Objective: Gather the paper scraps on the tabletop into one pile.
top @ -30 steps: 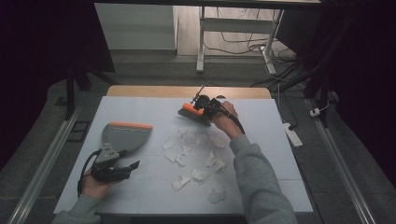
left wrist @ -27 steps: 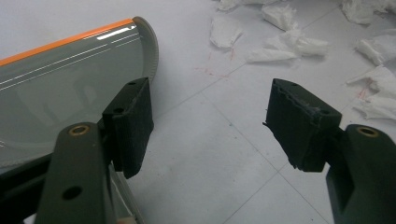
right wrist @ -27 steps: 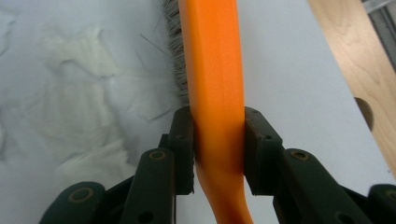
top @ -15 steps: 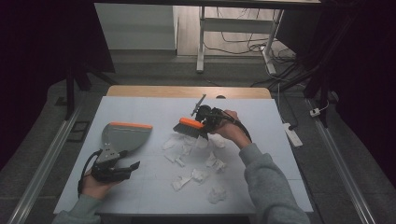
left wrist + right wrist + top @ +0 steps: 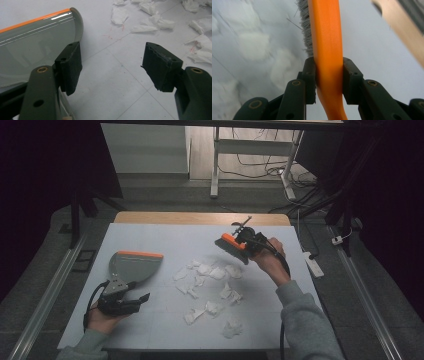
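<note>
Orange brush (image 5: 232,245) sits clamped in my right gripper (image 5: 248,240), right of centre in the high view, tilted above the far edge of the paper scraps (image 5: 210,285) so the bristles can come down behind the pile and push it toward the dustpan. In the right gripper view the orange handle (image 5: 327,50) runs up the middle of the frame with both jaws pressed flat against its sides, no gap, grey bristles (image 5: 305,30) fanning out upper left over blurred white scraps. Grip looks firm, brush is clear of the table (image 5: 165,237) as far as I can tell

Grey dustpan (image 5: 131,266) with the orange lip lies flat at left of centre in the high view, its orange edge on the far side rather than facing the scraps at mid-frame, so I judge it needs turning before the sweep. My left gripper (image 5: 122,301) sits lower left, right at the pan's handle end, ready to steady or tilt it. In the left gripper view the jaws stand wide apart and hold nothing; the left pad (image 5: 68,66) is just beside the pan's curved wall (image 5: 37,47), whether it touches I cannot tell, and the right pad (image 5: 160,66) hangs over bare table with scraps in the upper right

Scraps are scattered, well apart from the pan mouth, none inside it yet
</note>
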Tool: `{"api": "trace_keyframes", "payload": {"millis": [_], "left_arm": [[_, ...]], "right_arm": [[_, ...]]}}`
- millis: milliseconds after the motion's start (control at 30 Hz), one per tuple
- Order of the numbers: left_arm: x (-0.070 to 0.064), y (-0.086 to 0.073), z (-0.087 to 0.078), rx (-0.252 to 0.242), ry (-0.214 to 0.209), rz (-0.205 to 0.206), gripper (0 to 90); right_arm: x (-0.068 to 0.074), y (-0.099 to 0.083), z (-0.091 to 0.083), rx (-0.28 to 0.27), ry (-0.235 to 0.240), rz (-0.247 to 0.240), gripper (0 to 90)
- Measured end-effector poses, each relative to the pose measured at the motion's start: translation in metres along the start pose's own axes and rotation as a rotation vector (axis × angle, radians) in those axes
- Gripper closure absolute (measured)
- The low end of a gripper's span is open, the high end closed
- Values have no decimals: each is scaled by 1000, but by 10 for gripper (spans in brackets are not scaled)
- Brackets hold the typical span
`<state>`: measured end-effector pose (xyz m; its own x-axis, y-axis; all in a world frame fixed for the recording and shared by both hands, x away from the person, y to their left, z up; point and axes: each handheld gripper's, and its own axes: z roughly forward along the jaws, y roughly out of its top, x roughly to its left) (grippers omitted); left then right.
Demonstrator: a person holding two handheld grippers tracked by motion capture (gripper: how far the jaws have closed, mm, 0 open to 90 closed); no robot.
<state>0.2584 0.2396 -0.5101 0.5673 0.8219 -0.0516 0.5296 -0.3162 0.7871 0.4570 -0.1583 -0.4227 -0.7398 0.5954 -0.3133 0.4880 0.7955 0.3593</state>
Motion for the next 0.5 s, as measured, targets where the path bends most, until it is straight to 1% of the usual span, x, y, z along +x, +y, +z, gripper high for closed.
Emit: {"api": "trace_keyframes", "payload": {"millis": [100, 133, 167, 233, 267, 300, 333, 400, 433, 500], "left_arm": [[-1, 0, 1, 2, -3, 4, 322], [-1, 0, 1, 3, -3, 6, 322], [-2, 1, 1, 3, -3, 7, 322], [-2, 1, 2, 4, -5, 8, 322], [-2, 1, 2, 5, -5, 7, 322], [-2, 1, 2, 6, -4, 7, 322], [-2, 1, 2, 6, -3, 6, 322], [-2, 0, 2, 6, -2, 5, 322], [-2, 0, 2, 5, -2, 5, 322], [-2, 0, 2, 6, -2, 5, 322]], "right_arm": [[0, -16, 6, 63, -37, 31, 679], [0, -20, 8, 83, -35, 36, 680], [2, -23, 10, 90, -25, 38, 680], [7, -26, 13, 92, 6, 37, 680], [11, -26, 15, 90, 16, 28, 680], [15, -25, 16, 82, 22, 4, 680], [21, -23, 16, 74, 32, -10, 679], [34, -18, 15, 79, 21, -53, 679], [39, -16, 14, 74, 30, -73, 680], [46, -14, 10, 49, 95, -76, 680]]}}
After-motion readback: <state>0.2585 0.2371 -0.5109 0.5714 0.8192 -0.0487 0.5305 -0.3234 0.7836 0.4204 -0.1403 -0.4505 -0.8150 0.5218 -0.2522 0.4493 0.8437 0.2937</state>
